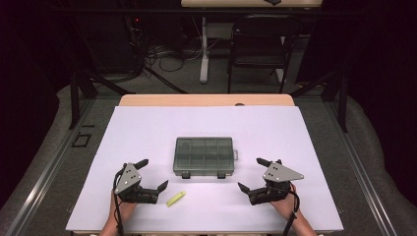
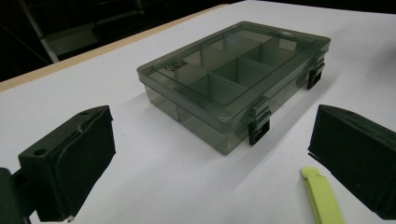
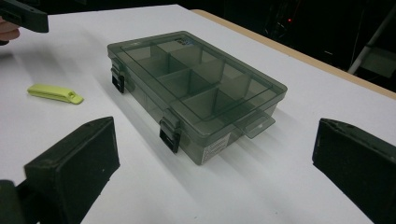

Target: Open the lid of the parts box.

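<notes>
— Where was the compartment box?

— At the middle of the white table, lid shut, its two black latches on the side facing the person (the dividers showed through the smoky clear plastic).

— And the grippers?

— The left gripper sat near the box's left front corner, jaws spread wide, nothing between them. The right gripper was off the right front corner, jaws just as wide and empty.

— Anything else?

— A yellow-green plastic lever lay flat just beside the left gripper, in front of the box and apart from it.
</notes>
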